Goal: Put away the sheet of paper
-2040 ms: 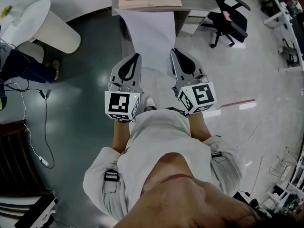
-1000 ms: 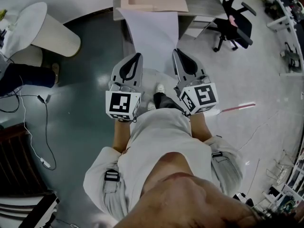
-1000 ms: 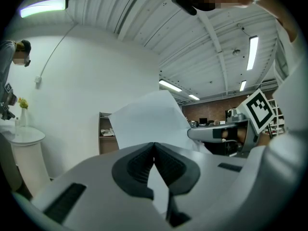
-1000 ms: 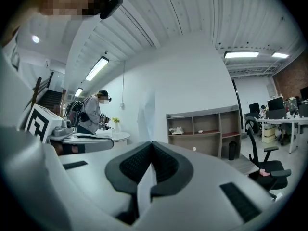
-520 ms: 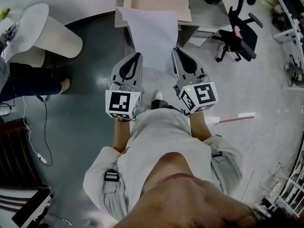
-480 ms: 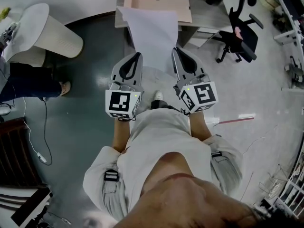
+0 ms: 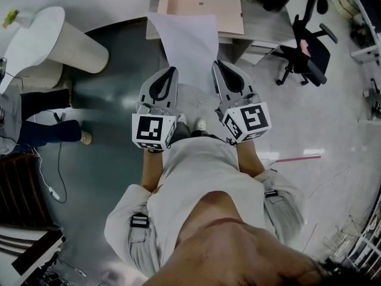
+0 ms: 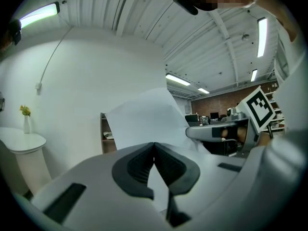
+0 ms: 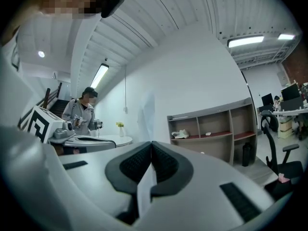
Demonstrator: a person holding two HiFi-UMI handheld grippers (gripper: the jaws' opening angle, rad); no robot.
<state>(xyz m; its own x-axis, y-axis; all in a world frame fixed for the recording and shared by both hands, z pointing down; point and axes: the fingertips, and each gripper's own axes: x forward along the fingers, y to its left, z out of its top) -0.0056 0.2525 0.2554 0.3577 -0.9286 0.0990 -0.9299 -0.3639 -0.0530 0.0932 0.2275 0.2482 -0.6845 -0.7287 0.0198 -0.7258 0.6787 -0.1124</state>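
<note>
A white sheet of paper point(image 7: 187, 43) hangs stretched in the air in front of me, held by its two near corners. My left gripper point(image 7: 171, 70) is shut on the near left corner, and the sheet point(image 8: 144, 121) rises beyond its closed pads point(image 8: 144, 162). My right gripper point(image 7: 218, 64) is shut on the near right corner. In the right gripper view the paper point(image 9: 146, 112) shows nearly edge-on, with a strip pinched between the pads point(image 9: 166, 165). Both grippers are level and side by side above the floor.
A low wooden shelf unit point(image 7: 205, 8) stands straight ahead beyond the paper's far edge; its open compartments point(image 9: 211, 129) show on the right. A round white table point(image 7: 36, 37) and a standing person point(image 7: 36, 115) are at left. An office chair point(image 7: 309, 46) is at right.
Both grippers keep their hold on the paper. The shelf unit has drawn a little nearer in the head view, and the person at the left has moved on the floor.
</note>
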